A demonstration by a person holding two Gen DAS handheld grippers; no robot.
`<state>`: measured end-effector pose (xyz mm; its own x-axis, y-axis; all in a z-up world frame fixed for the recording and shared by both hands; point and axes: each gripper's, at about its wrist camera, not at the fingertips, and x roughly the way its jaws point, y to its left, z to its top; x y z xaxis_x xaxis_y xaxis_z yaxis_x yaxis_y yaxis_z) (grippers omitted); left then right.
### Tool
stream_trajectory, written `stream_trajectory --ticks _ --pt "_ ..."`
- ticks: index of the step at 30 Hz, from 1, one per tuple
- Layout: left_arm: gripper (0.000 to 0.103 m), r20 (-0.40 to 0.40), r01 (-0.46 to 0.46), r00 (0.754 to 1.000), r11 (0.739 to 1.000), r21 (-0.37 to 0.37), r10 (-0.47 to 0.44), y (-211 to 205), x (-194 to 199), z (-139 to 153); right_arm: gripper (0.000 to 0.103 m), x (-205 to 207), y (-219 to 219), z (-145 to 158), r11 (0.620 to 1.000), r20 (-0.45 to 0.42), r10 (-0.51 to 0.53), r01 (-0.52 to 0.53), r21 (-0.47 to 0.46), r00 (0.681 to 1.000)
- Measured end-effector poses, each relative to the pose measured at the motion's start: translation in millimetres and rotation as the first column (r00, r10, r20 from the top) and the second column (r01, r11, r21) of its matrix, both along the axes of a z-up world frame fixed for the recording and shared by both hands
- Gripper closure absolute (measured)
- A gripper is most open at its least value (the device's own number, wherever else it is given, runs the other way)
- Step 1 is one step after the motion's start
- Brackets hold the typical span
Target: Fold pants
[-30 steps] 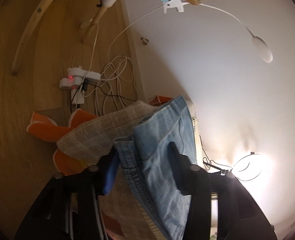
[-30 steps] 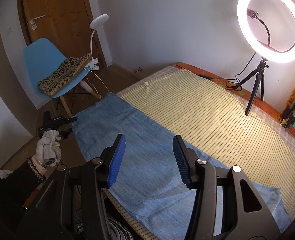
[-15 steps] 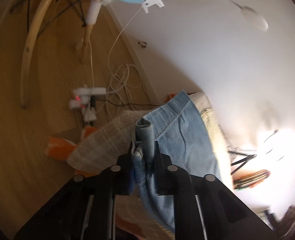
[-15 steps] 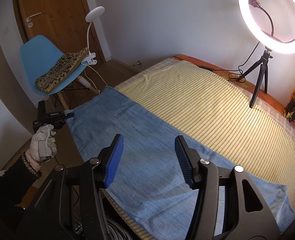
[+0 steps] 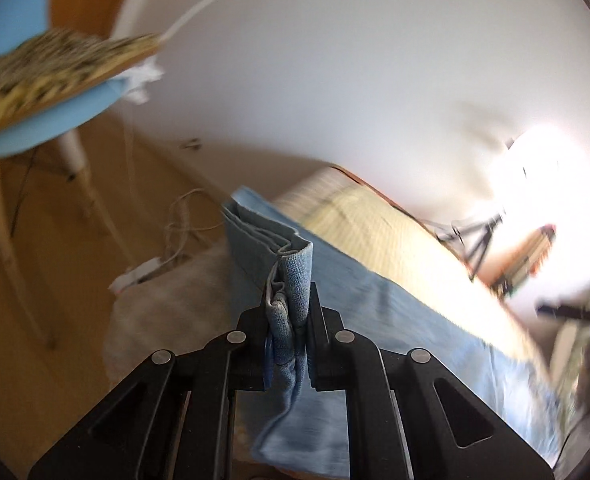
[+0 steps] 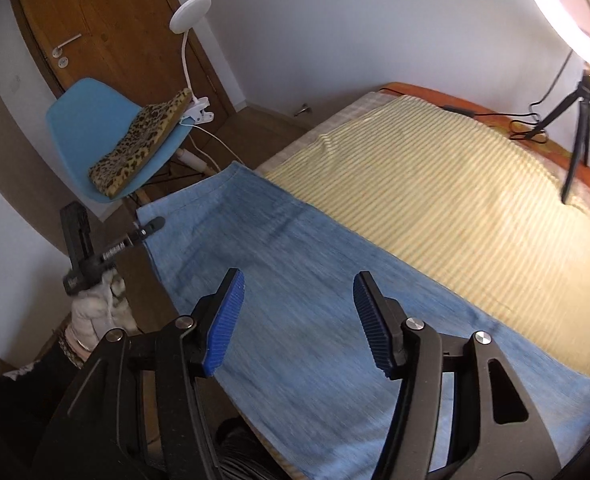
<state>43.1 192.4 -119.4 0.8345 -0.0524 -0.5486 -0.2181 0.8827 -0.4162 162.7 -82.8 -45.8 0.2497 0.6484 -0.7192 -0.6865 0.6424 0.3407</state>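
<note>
Light blue denim pants (image 6: 295,280) lie flat along the near side of a bed with a yellow striped sheet (image 6: 435,184). My left gripper (image 5: 289,296) has its jaws closing tight on a bunched, folded end of the pants (image 5: 295,268), and this end is raised off the bed. In the right wrist view the left gripper (image 6: 151,226) shows at the pants' far left corner, held by a white-gloved hand (image 6: 95,312). My right gripper (image 6: 299,276) hovers over the middle of the pants. Its blue-padded jaws are opening, with only flat denim below them.
A blue chair (image 6: 83,120) with a leopard-print cushion (image 6: 143,140) and a clip lamp (image 6: 191,12) stands left of the bed, before a wooden door (image 6: 107,20). A ring light (image 6: 555,8) on a tripod (image 6: 575,136) stands on the bed's far right. Cords (image 5: 179,232) lie on the floor.
My left gripper shut on the pants' end, then rose and rolled, lifting the denim. My right gripper's jaws widened and it sank closer to the pants.
</note>
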Motion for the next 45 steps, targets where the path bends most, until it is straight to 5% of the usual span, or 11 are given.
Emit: stream_trajectory --ticks 8,21,24,28,30,33,45 --pt "0.093 -0.034 0.183 0.983 0.974 0.135 -0.180 -59 16 -8 0.034 48 86 -24 0.992 -0.212 0.090 -0.068 0.106 0.973" --pt "0.093 0.024 0.230 0.973 0.973 -0.007 -0.230 -46 9 6 0.029 101 185 -134 0.984 -0.515 0.104 -0.012 0.178 0.851" --pt "0.093 0.032 0.256 0.966 0.966 -0.020 -0.256 -50 7 9 0.029 104 195 -139 0.982 -0.522 0.092 0.010 0.189 0.848" --pt "0.093 0.022 0.317 0.948 0.948 -0.017 -0.317 -68 4 9 0.033 108 200 -131 0.989 -0.470 0.035 0.036 0.142 0.882" --pt "0.093 0.013 0.338 0.941 0.941 -0.013 -0.338 -76 3 9 0.063 108 198 -125 0.992 -0.439 0.023 0.033 0.121 0.898" --pt "0.093 0.007 0.365 0.931 0.931 -0.020 -0.365 -89 3 10 0.090 110 184 -115 0.996 -0.397 -0.021 0.053 0.070 0.917" --pt "0.093 0.025 0.536 0.844 0.844 -0.024 -0.535 -163 6 25 0.094 105 83 -61 0.995 -0.276 -0.099 0.099 -0.015 0.956"
